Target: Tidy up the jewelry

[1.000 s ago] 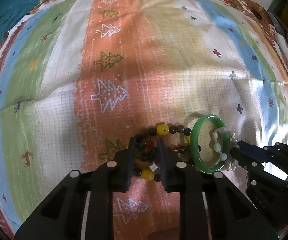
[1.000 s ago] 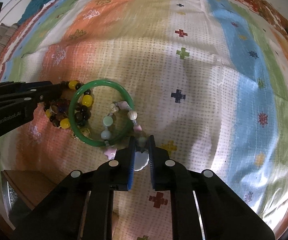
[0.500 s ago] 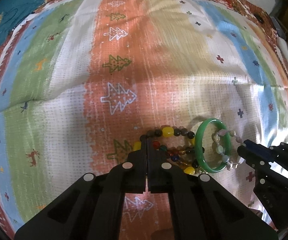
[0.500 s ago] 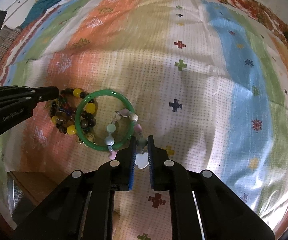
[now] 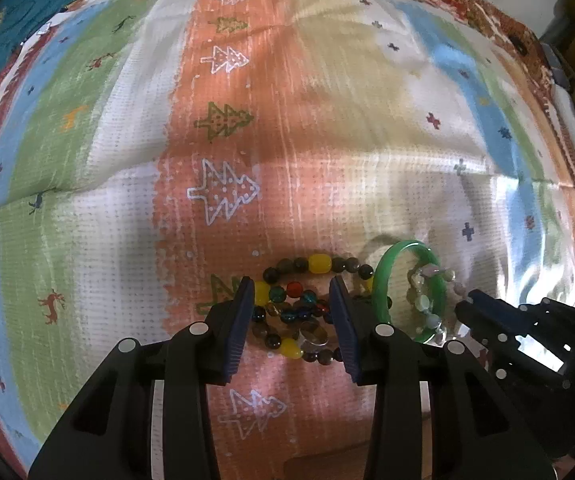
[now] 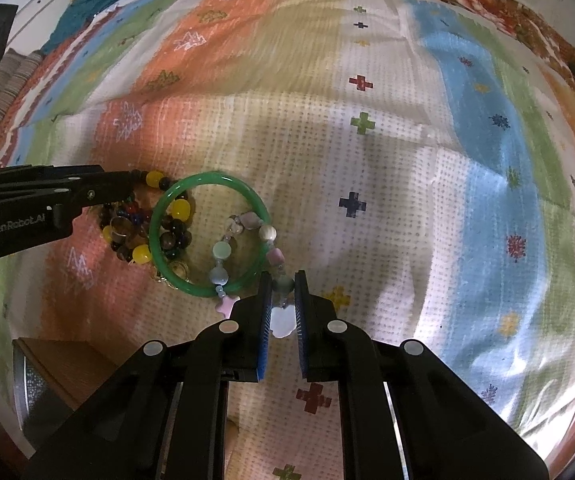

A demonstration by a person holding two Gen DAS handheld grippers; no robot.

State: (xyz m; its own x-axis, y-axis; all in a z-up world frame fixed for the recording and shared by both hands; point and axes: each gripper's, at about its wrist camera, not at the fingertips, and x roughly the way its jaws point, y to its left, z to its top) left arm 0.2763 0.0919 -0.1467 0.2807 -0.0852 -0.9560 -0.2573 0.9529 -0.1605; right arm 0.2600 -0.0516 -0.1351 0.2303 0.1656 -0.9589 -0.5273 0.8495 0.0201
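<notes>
Left gripper (image 5: 292, 304): jaws spread wide, straddling the dark beaded bracelet (image 5: 301, 308) with yellow beads, tips low over the cloth. Right gripper (image 6: 283, 296): jaws narrow, closed on the pastel bead bracelet (image 6: 243, 240), which drapes across the green bangle (image 6: 207, 236). The bangle lies flat, overlapping the dark beads. All three pieces rest bunched together on a striped patterned cloth (image 6: 407, 160) with tree and cross motifs.

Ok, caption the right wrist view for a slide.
Right gripper pinches the pastel bead bracelet threaded through the green bangle on a striped cloth.
</notes>
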